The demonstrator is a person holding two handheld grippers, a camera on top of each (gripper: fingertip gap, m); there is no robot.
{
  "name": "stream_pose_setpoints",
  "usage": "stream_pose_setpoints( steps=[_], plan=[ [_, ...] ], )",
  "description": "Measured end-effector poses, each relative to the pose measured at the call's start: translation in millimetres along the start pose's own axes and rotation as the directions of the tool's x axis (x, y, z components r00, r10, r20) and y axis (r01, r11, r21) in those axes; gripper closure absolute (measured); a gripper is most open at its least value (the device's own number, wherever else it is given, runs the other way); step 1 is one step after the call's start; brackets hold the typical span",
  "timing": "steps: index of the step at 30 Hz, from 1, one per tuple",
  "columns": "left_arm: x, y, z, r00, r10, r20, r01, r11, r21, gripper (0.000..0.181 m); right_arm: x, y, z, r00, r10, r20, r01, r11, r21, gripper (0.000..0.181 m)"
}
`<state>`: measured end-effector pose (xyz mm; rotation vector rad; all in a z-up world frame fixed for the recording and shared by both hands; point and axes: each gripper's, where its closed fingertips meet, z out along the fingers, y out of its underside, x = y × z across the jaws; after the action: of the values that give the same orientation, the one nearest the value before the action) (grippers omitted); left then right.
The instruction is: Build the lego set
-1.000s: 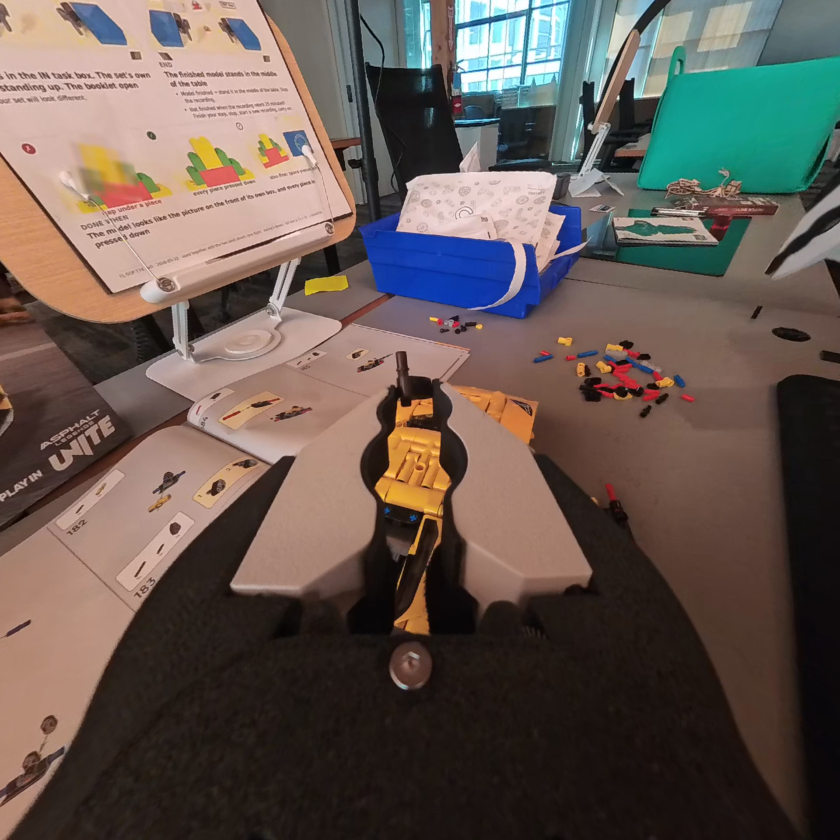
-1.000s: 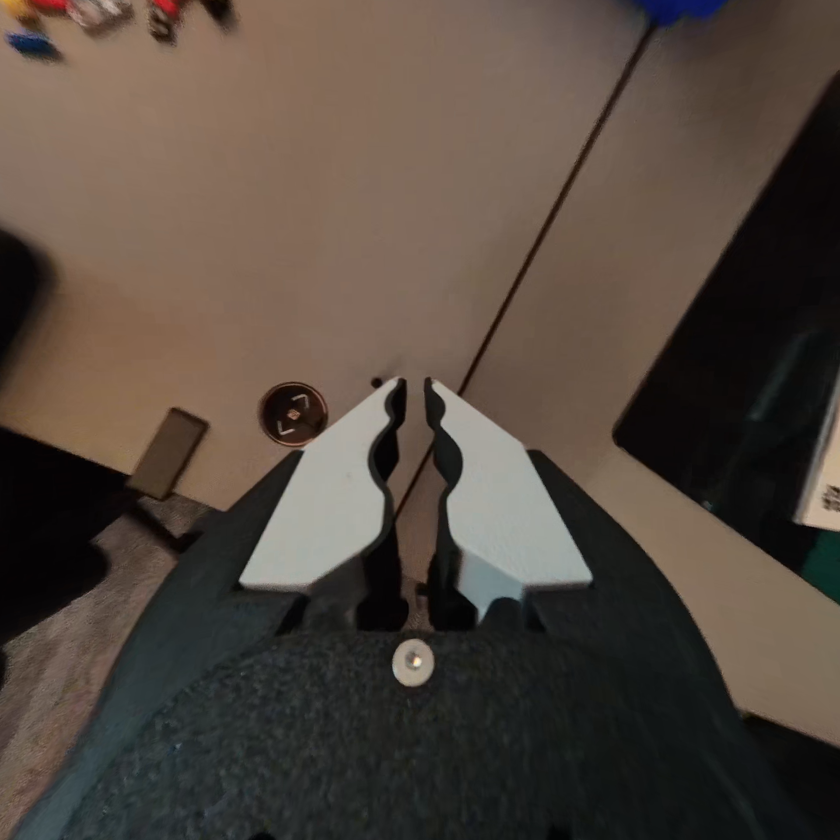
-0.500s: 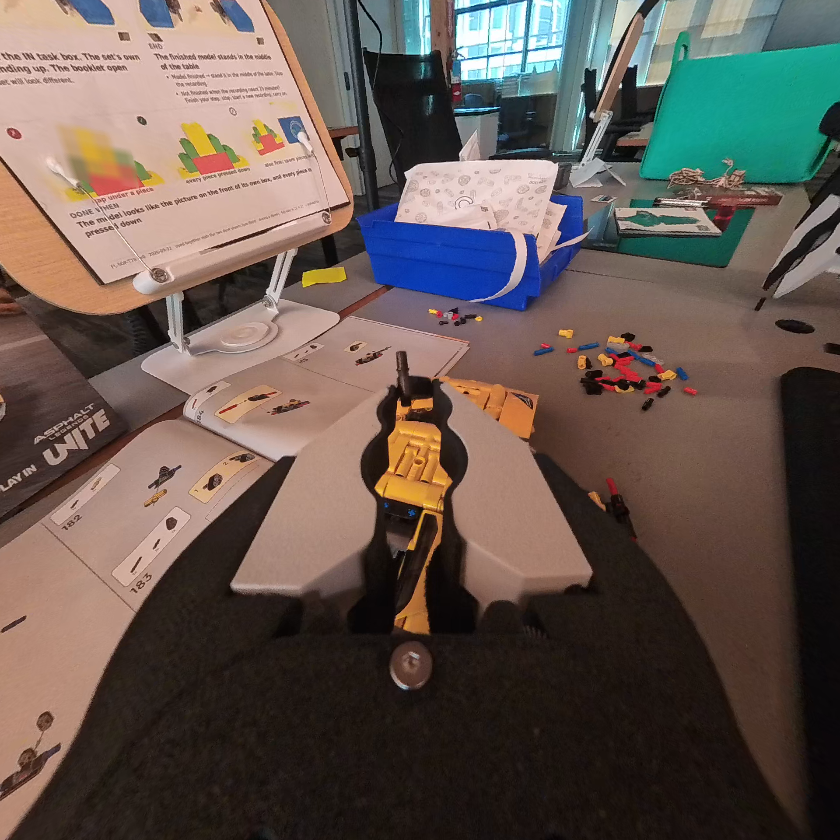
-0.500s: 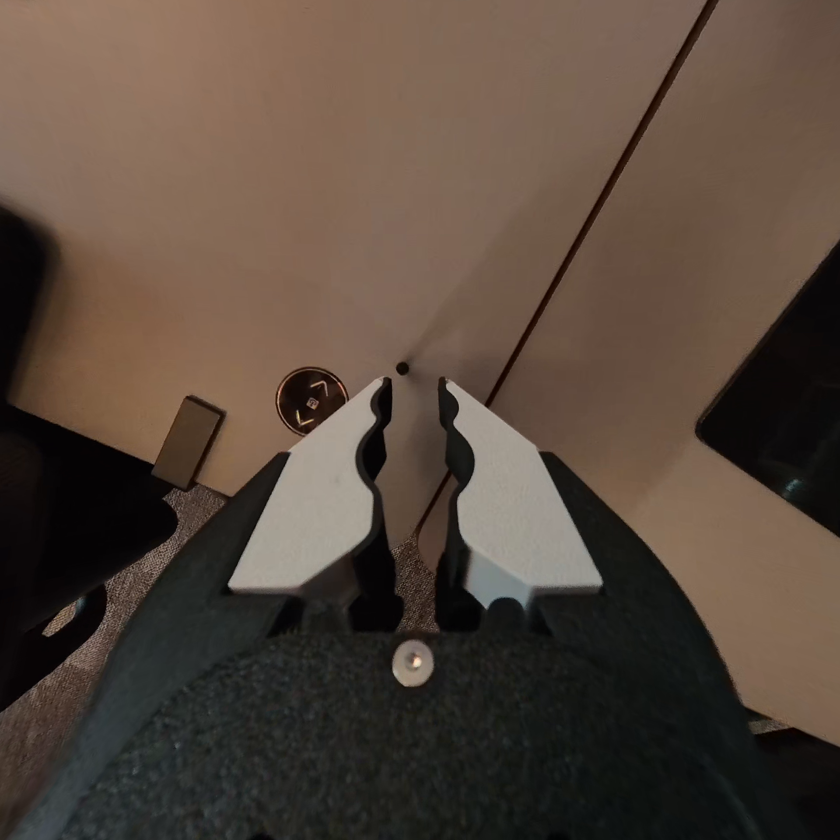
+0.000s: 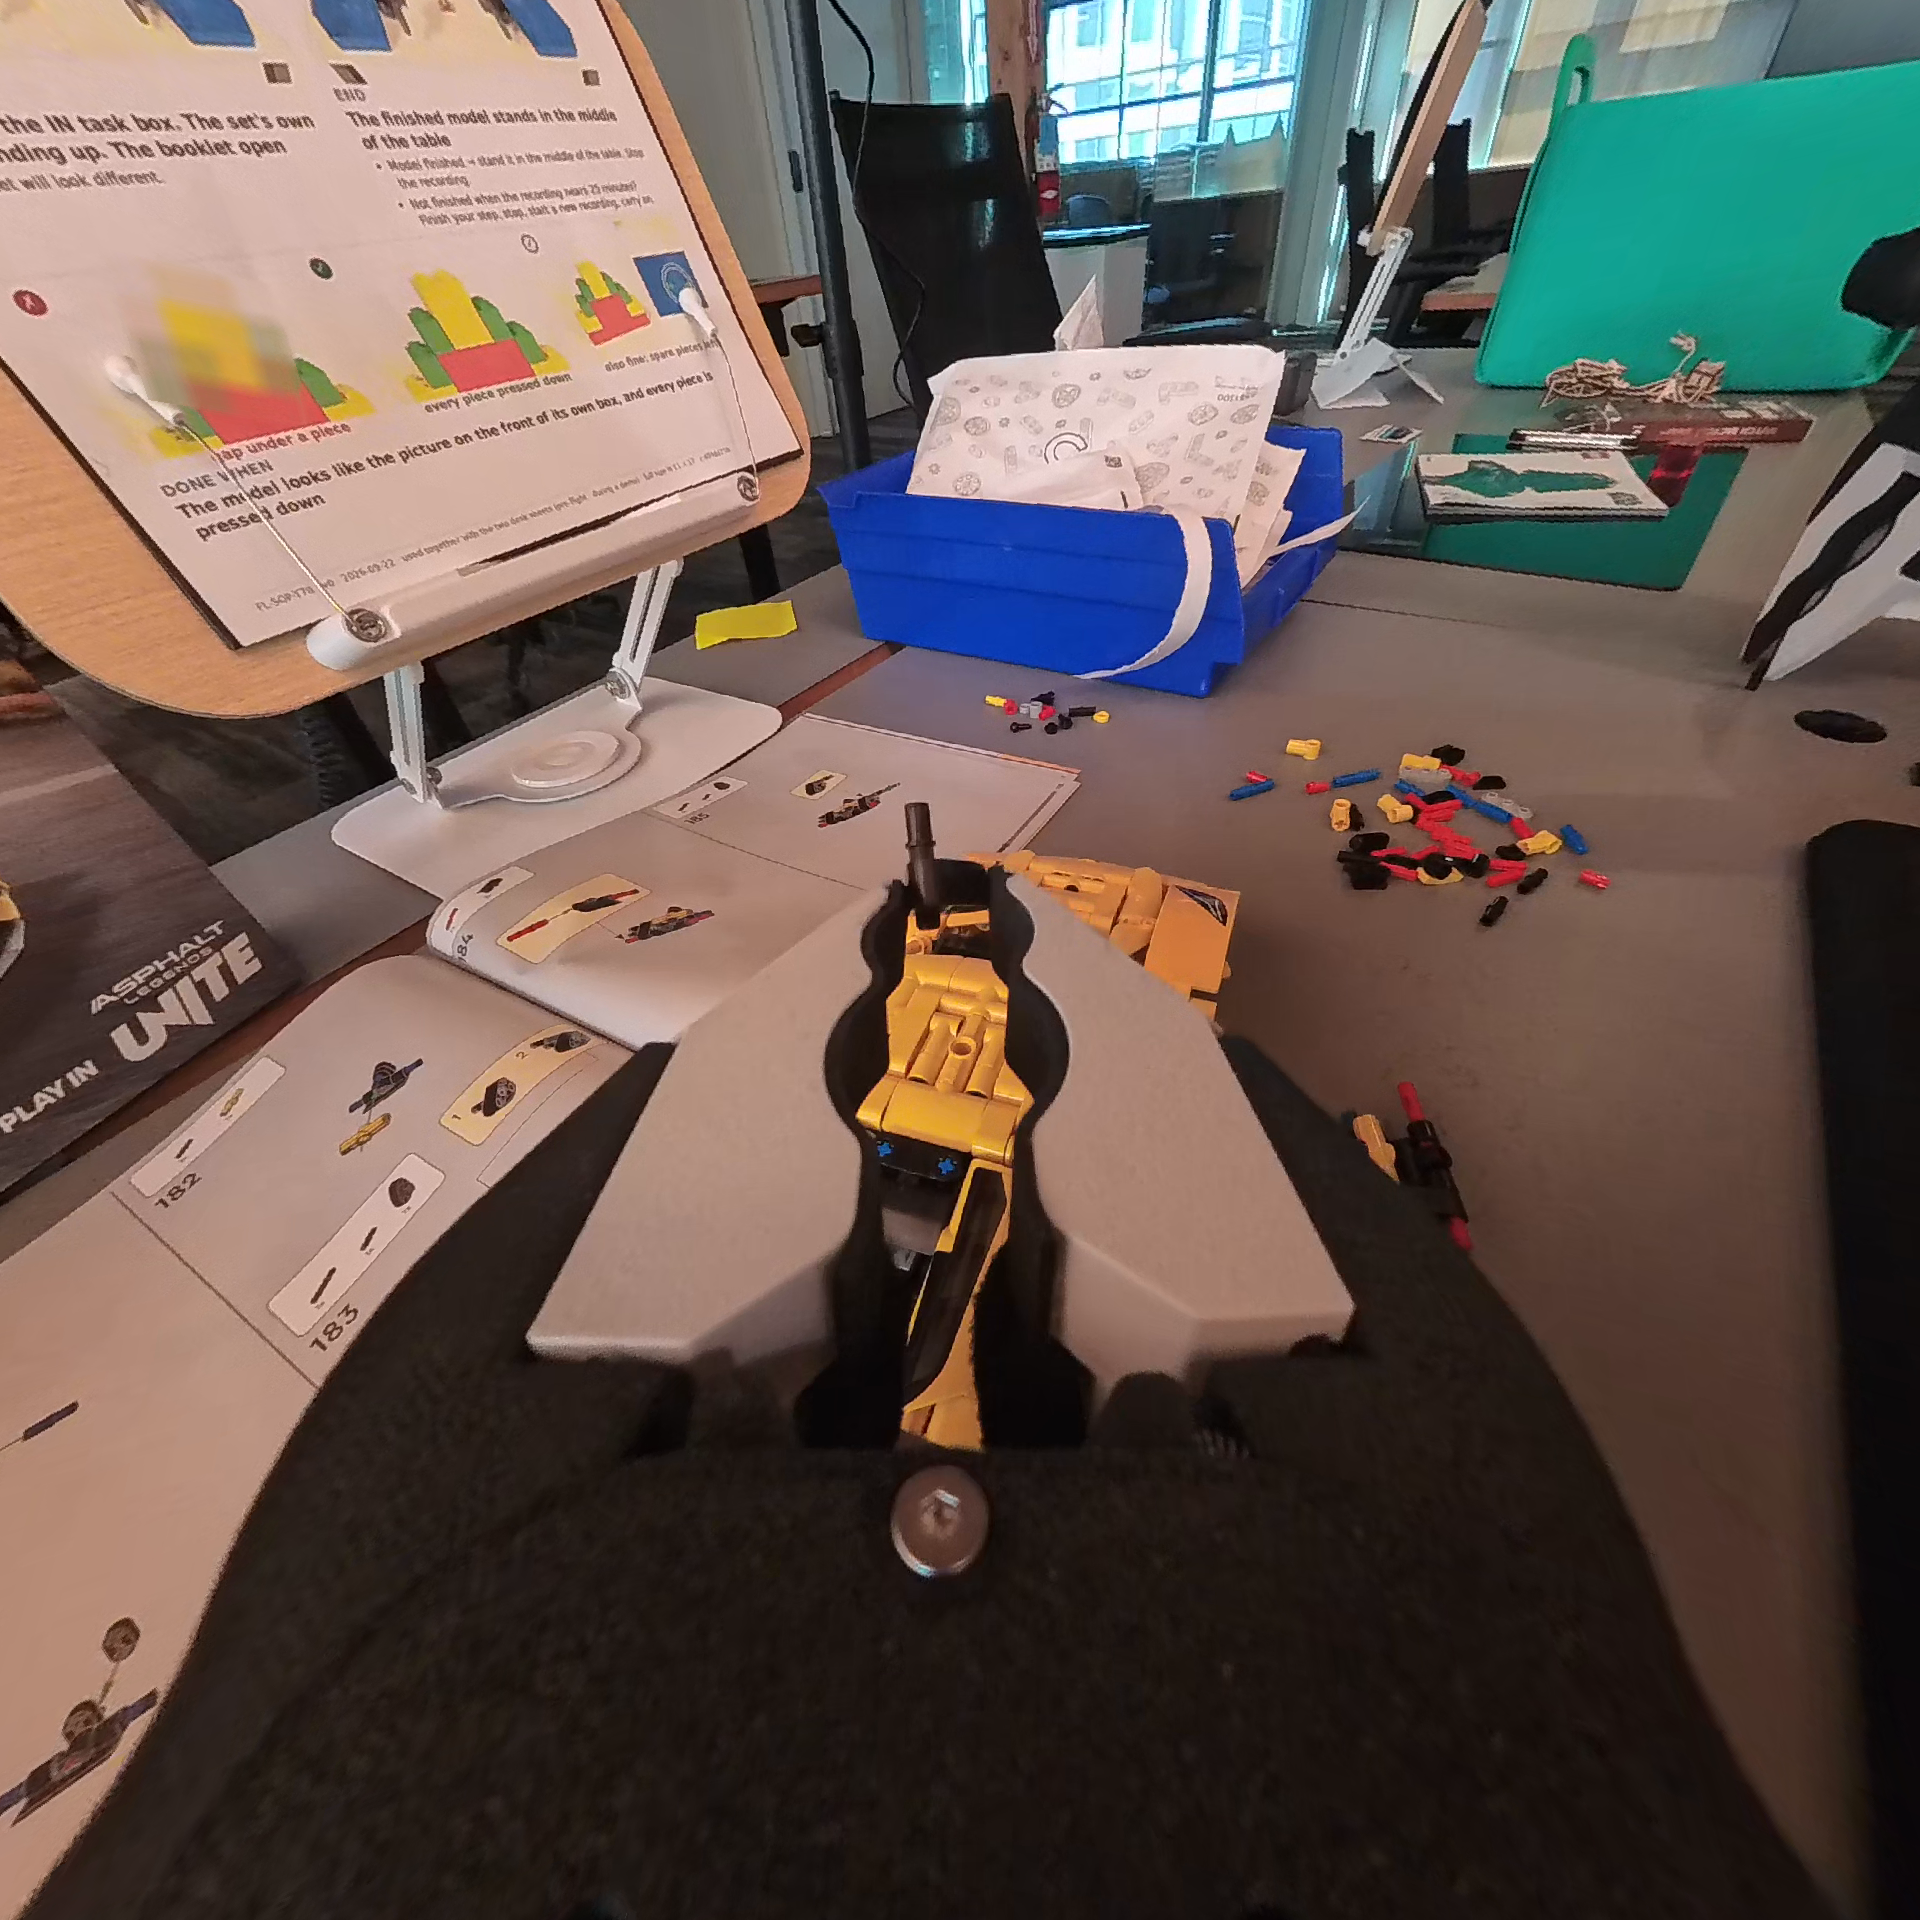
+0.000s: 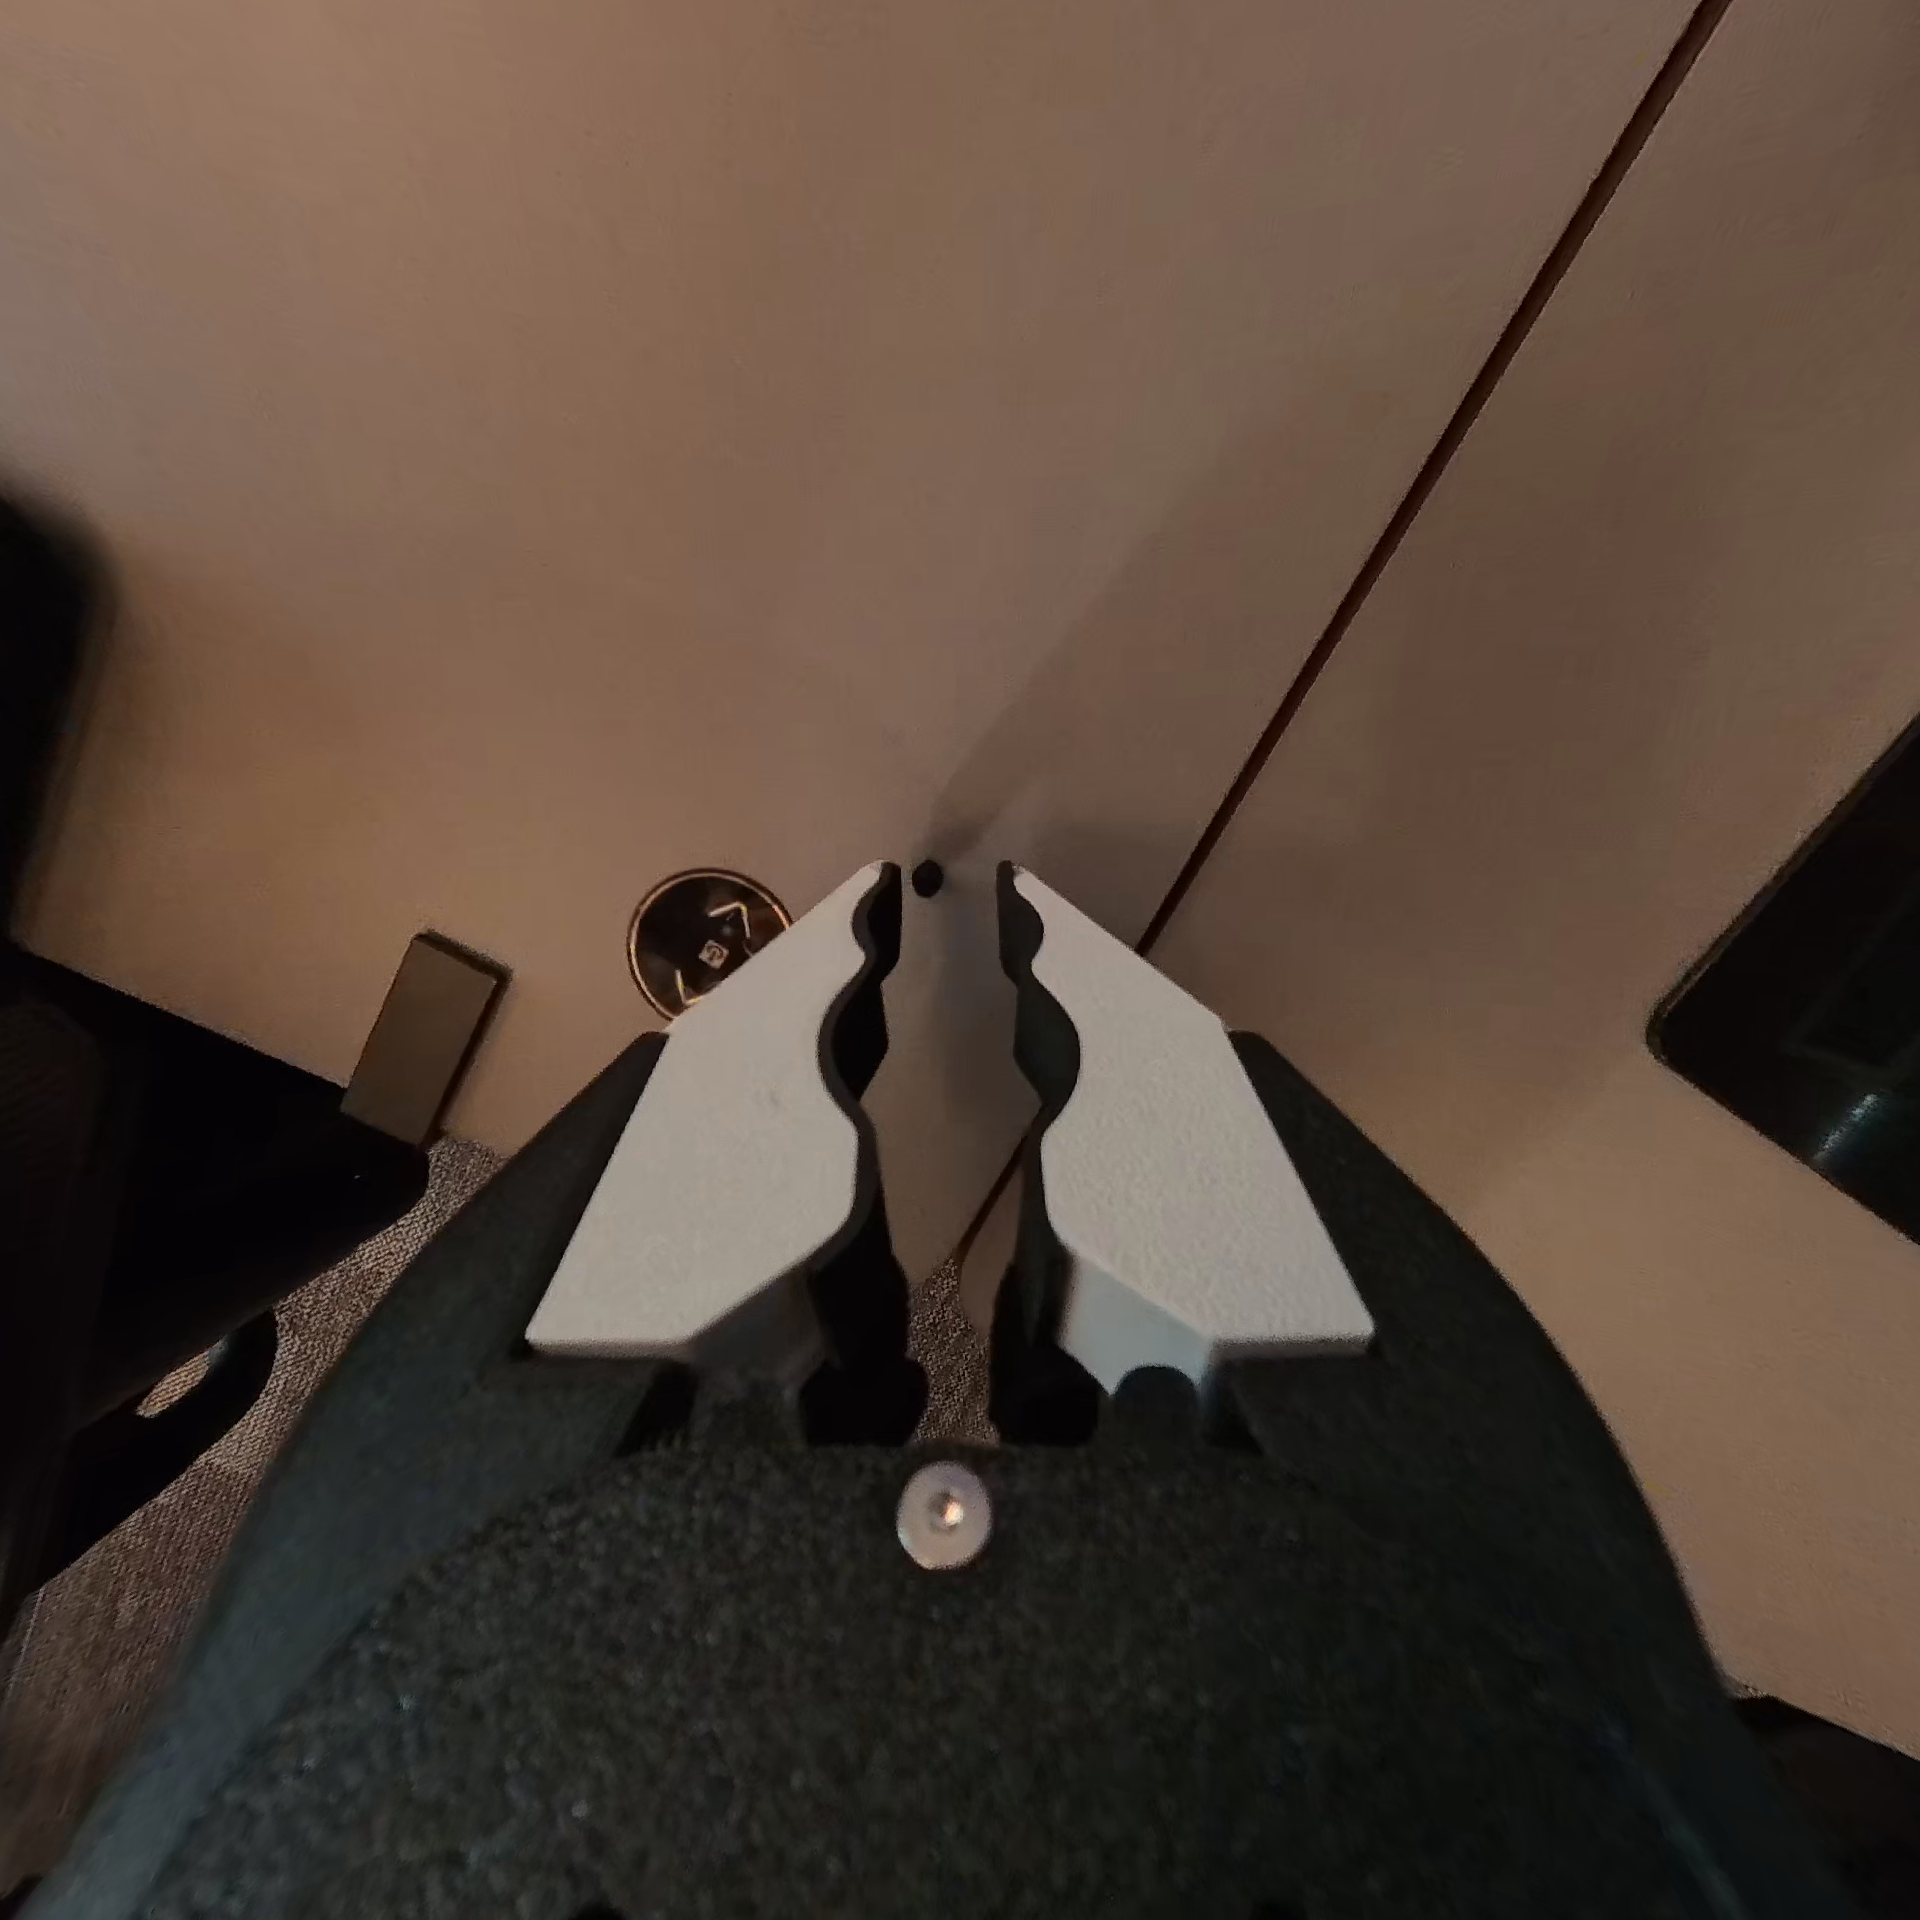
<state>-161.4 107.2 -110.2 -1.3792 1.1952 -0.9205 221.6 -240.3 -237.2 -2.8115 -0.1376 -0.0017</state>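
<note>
Between left gripper (image 5: 943,894) fingers (image 5: 727,1143) sits the yellow model (image 5: 951,1081).

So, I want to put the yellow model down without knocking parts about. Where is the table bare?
Bare grey table lies between the scattered loose pieces and the black mat, and between those pieces and the blue bin. The left is crowded with the open instruction booklet and stand base. A few stray pins lie near the left hand-held gripper.
</note>
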Motion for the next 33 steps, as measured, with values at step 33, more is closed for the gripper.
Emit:
stream_pose_setpoints(
  steps=[33],
  plan=[
    [166.1, -22.5, 2.2, 0.858, 0.371, -0.355, -0.334, 0.928, 0.163, 0.167, -331.3, -266.3, -74.5, 0.718, -0.694, -0.041, 0.539, 0.519, 0.663, 0.177]
  ],
)
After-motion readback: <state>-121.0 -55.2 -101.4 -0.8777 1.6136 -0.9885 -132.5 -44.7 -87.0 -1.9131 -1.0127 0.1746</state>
